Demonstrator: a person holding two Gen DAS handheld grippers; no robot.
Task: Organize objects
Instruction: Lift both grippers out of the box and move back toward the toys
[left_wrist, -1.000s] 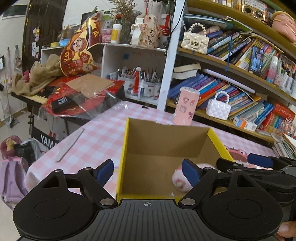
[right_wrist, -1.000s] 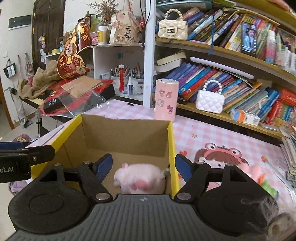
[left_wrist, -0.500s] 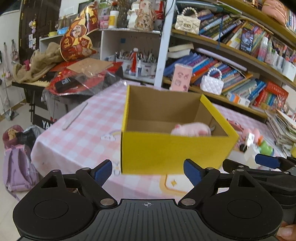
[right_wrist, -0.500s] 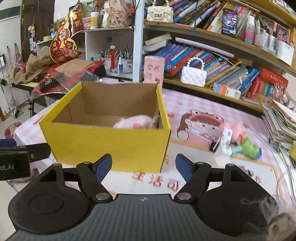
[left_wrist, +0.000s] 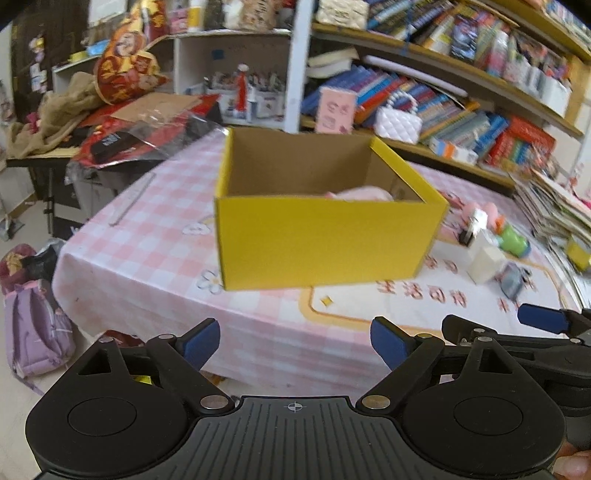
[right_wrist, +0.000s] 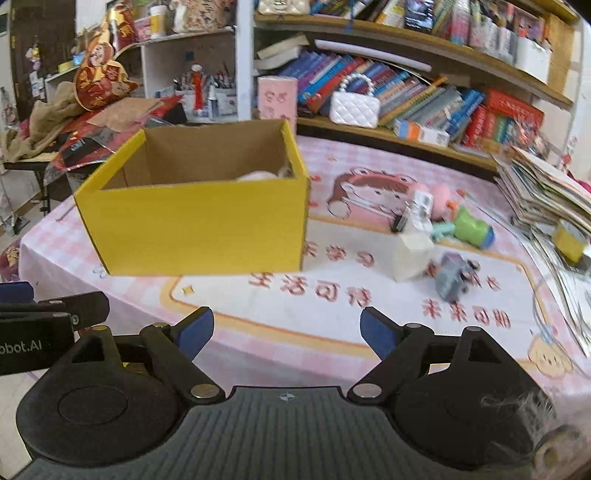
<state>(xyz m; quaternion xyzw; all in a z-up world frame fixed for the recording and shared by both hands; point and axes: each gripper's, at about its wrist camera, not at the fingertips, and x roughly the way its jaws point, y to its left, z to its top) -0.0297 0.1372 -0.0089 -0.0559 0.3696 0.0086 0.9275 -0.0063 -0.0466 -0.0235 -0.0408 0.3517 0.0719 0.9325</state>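
Sitting in square-cornered yellow cardboard box (right_wrist: 199, 225): fluffy pink plush (right_wrist: 258, 175).

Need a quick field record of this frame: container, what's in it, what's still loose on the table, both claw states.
container: yellow box, open top, on the pink checked tablecloth
in box: pink plush toy, only its top shows above the wall
loose on table: white carton, green toy, grey-blue toy, pink toy, all to the right of the box
left claw: nothing between the jaws, opening
right claw: nothing between the jaws, opening
position: both claws short of the box, over the near table edge
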